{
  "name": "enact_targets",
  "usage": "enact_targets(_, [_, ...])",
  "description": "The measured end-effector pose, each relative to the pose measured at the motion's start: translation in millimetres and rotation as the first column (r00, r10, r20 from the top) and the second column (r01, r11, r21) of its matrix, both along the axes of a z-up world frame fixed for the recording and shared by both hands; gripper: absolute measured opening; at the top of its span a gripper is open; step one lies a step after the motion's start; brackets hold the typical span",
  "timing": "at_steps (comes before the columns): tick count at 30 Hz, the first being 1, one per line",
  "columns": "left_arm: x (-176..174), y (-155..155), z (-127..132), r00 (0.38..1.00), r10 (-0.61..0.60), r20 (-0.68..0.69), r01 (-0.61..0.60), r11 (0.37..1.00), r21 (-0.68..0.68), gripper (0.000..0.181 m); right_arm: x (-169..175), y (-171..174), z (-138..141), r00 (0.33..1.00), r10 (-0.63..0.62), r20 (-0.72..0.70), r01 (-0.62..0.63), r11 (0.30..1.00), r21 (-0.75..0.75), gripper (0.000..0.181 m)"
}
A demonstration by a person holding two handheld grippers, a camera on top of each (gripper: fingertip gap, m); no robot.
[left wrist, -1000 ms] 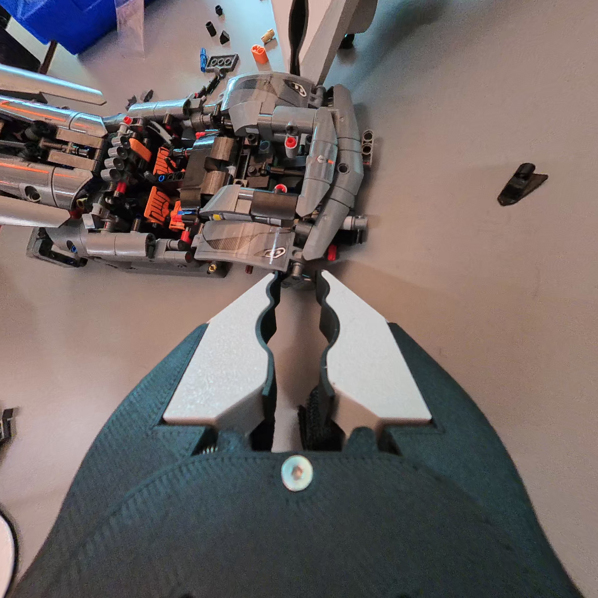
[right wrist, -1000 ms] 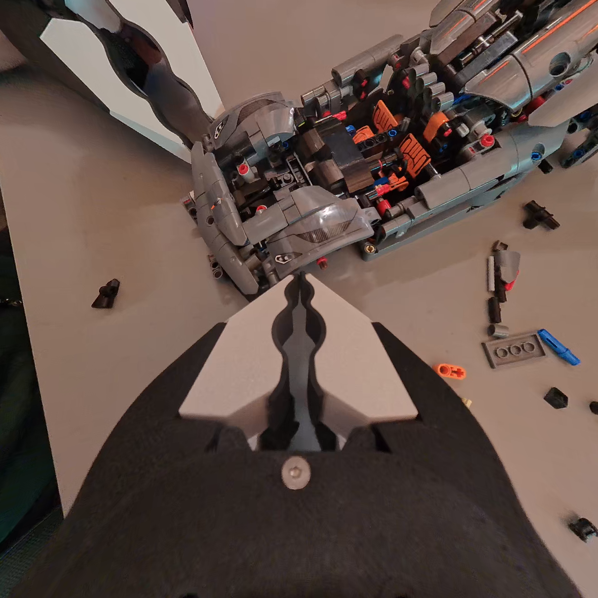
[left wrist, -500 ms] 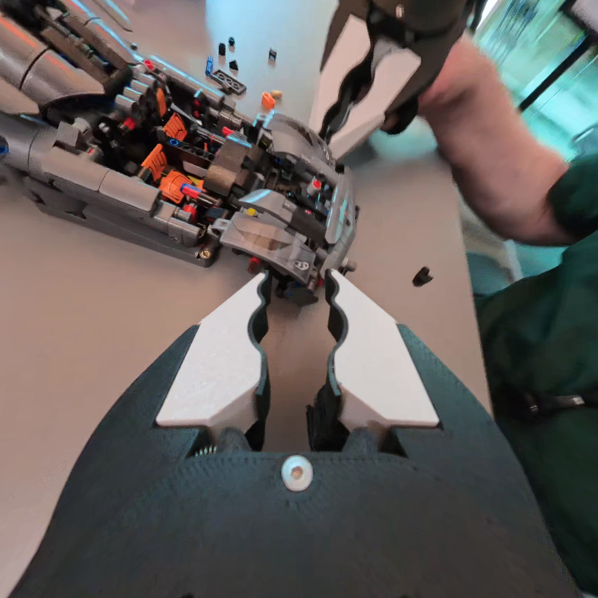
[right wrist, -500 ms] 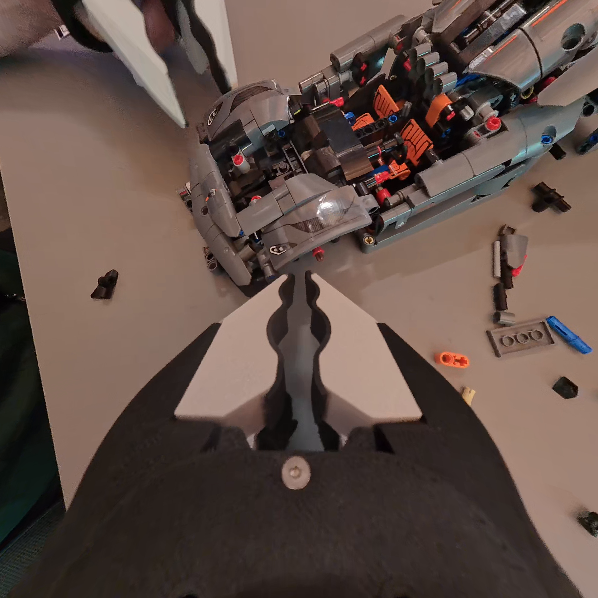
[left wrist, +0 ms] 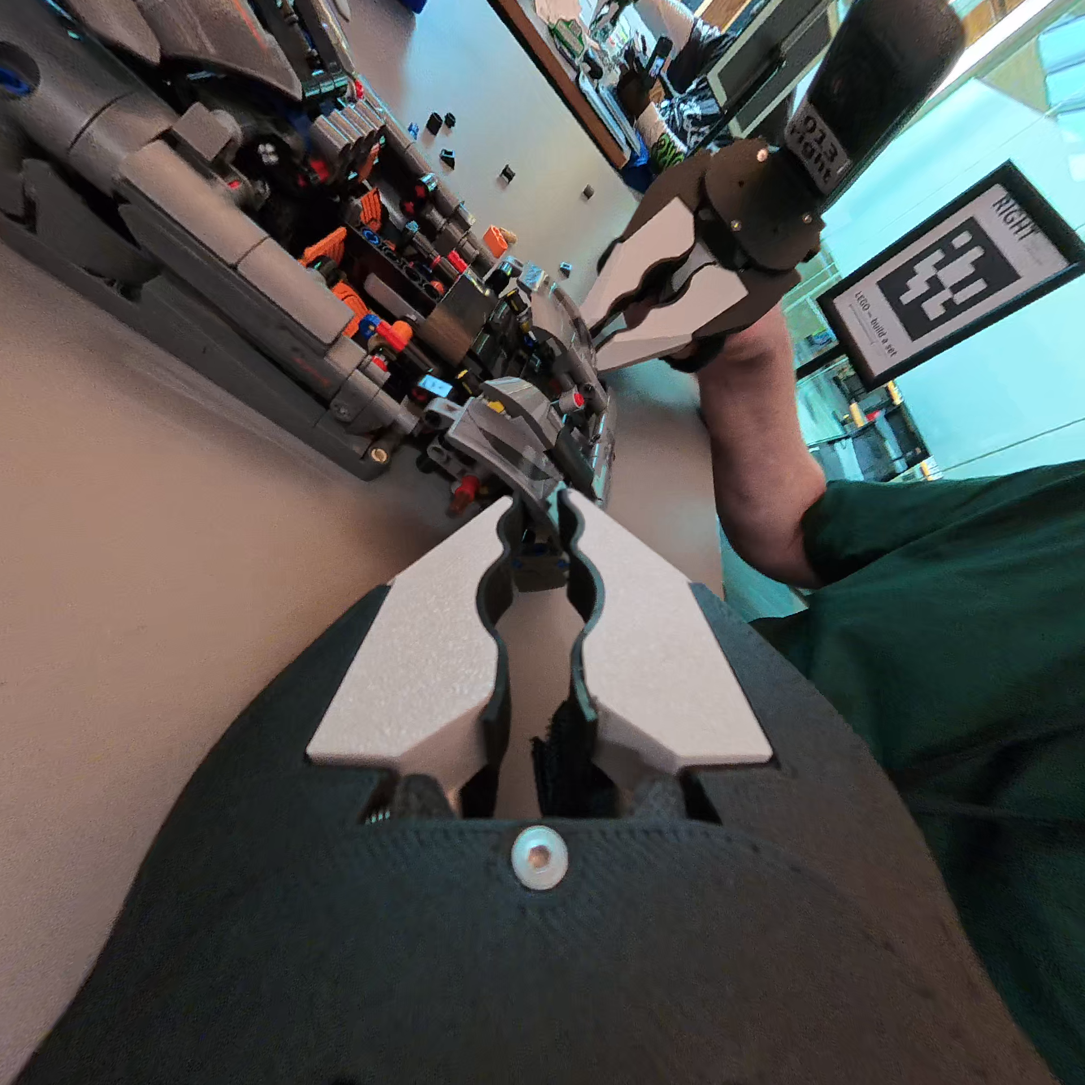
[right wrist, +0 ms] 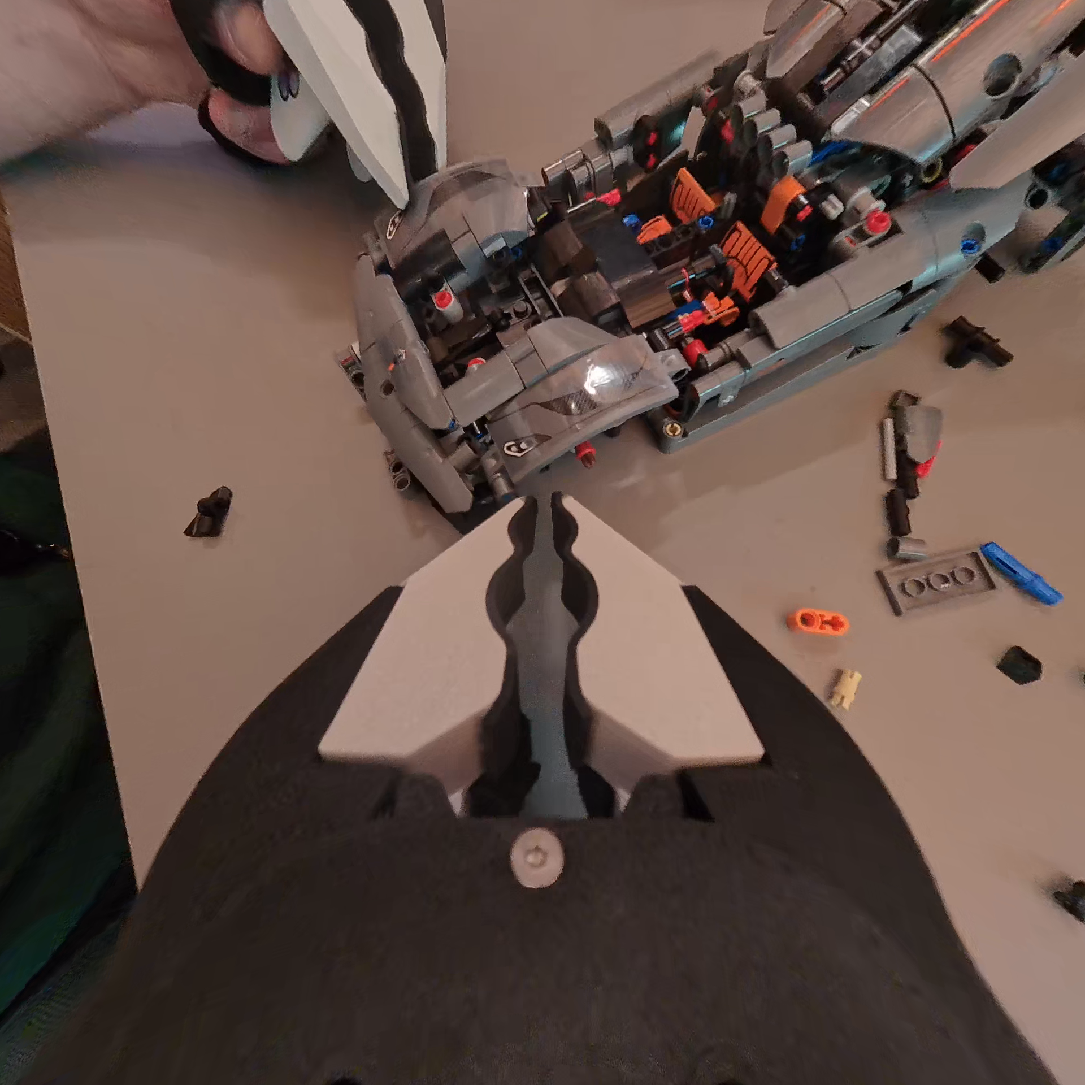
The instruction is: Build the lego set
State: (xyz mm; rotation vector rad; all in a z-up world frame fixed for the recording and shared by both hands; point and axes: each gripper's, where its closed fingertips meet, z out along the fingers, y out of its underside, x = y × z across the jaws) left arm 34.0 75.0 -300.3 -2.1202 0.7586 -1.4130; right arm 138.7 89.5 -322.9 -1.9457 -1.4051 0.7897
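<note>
The grey, half-built car point(right wrist: 616, 305), its orange and red innards bare, lies nose-first at the desk's point(right wrist: 205, 376) front edge. The left gripper point(left wrist: 535, 509), slightly parted, pinches its near fender; the right gripper point(right wrist: 546, 499), nearly closed and empty, hovers at the other. A black piece point(right wrist: 208, 512) lies left, loose pieces point(right wrist: 939, 581) right.

I see a plain beige tabletop point(left wrist: 176, 587) under warm light, its near edge dropping off at the left in the right wrist view point(right wrist: 76, 646). Far right in the left wrist view, teal-tinted glass panels point(left wrist: 998, 411) glow with daylight. A black-framed sign point(left wrist: 951, 276) stands before them. Farther back runs a cluttered wood-edged counter point(left wrist: 593, 100).
</note>
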Motion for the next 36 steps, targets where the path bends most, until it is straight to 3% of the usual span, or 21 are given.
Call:
enact_targets(3, [2.8,-1.5,1.4,0.999,0.012,0.032,-0.011,0.999,-0.049,0.016,3.6,-2.5,-6.0,1.000,-0.008,0.019,0.008,1.000,-0.022,0.006])
enact_targets(15, [5.4,12.5,4.4,0.987,0.134,0.088,-0.124,0.986,-0.110,0.003,1.9,-6.8,-11.9,1.000,0.021,0.017,-0.021,0.999,-0.038,0.000])
enact_targets(21, [0.0,10.9,4.3,0.984,0.149,0.094,-0.137,0.983,-0.124,0.018,8.4,-6.5,-1.1,1.000,-0.007,-0.006,0.007,1.000,-0.015,0.006])
enact_targets(26, [4.7,-0.9,-2.8,0.995,0.081,0.064,-0.069,0.983,-0.172,0.028,4.3,-12.7,-0.7,1.000,-0.003,-0.003,0.003,1.000,-0.029,0.017])
enact_targets(36, [11.2,0.6,-5.1,0.994,0.093,0.052,-0.082,0.980,-0.179,0.003,-1.7,-18.1,-4.2,0.999,0.020,-0.034,-0.022,0.998,-0.064,0.021])
